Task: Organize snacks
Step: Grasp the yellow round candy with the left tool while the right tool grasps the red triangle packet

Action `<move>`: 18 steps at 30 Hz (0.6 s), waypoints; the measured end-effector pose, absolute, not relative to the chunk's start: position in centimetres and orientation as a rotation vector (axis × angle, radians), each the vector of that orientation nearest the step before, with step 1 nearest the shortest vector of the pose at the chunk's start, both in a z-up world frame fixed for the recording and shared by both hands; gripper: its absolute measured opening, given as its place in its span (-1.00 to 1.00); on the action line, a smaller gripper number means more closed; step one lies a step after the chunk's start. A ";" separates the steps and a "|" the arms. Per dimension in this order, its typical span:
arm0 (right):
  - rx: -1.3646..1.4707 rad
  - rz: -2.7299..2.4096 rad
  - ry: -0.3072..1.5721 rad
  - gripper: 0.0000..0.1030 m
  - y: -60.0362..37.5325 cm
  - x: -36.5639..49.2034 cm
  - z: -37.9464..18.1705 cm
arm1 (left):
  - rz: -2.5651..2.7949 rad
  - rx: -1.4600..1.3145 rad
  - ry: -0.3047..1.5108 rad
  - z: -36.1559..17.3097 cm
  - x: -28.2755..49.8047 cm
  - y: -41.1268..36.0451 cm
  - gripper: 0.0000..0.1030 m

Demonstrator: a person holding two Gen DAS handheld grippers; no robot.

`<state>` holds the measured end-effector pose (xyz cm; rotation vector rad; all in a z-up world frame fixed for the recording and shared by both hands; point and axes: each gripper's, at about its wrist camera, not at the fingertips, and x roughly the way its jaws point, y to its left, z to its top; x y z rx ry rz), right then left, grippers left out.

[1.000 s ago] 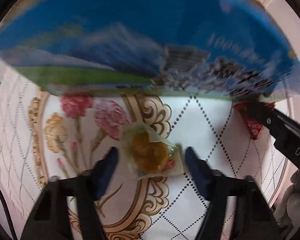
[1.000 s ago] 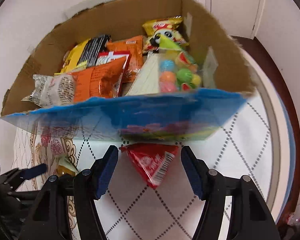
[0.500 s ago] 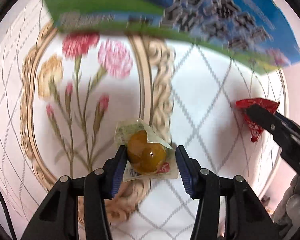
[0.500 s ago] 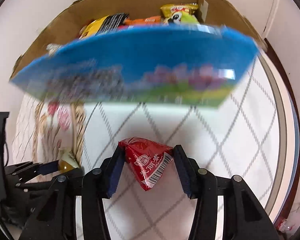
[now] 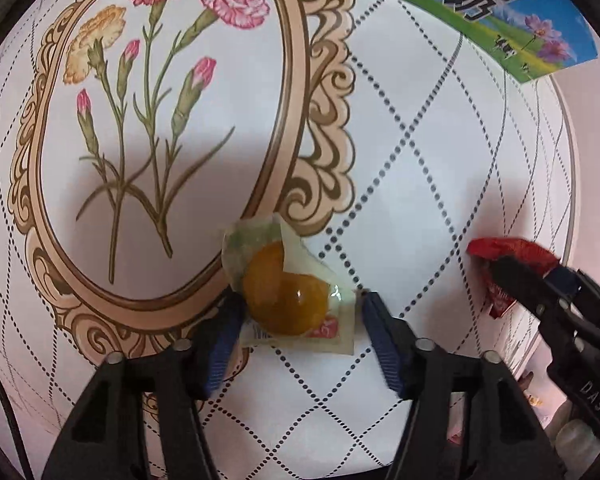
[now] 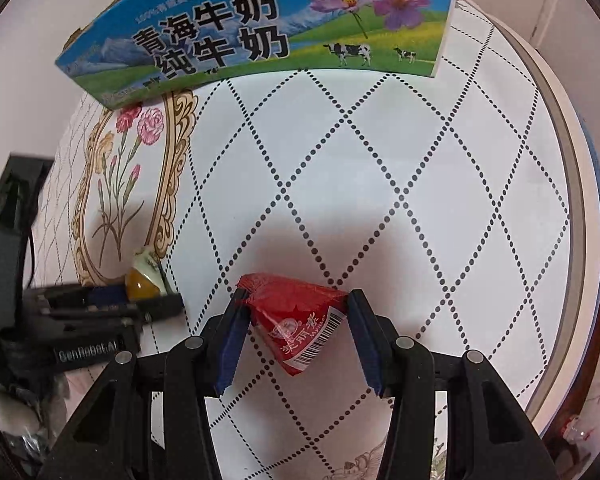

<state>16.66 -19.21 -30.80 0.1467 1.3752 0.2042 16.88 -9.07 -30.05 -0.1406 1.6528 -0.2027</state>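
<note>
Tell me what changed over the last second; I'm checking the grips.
Right claw closed on the red packet; left claw closed on the jelly packet, then its jaws have just been opening again around it. Both snacks moved away from the milk box. Box stayed.

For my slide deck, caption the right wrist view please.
Right gripper closed on a red triangular snack packet on the patterned tablecloth, the blue milk carton box behind it.

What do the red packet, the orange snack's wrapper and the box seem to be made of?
Red packet: glossy plastic film, probably; creased, shiny, printed barcode.
Orange snack's wrapper: clear plastic film; the contents show through.
Box: printed cardboard, slightly glossy; its torn top edge shows brown.
</note>
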 end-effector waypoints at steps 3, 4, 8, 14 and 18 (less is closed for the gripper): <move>0.145 0.196 1.379 0.02 -19.4 16.7 -31.1 | -0.201 -0.130 1.650 -30.4 15.3 -9.5 0.19; 0.140 0.194 1.382 0.02 -19.3 16.8 -31.3 | -0.199 -0.124 1.646 -30.4 15.6 -9.5 0.19; 0.133 0.184 1.390 0.04 -19.3 16.9 -31.9 | -0.188 -0.110 1.626 -29.4 14.2 -9.8 -0.10; 0.127 0.185 1.377 0.04 -18.9 17.2 -32.1 | -0.208 -0.142 1.630 -27.8 13.8 -10.4 -0.14; 0.142 0.199 1.348 0.03 -19.1 16.7 -31.0 | -0.221 -0.165 1.619 -25.9 13.8 -10.5 -0.14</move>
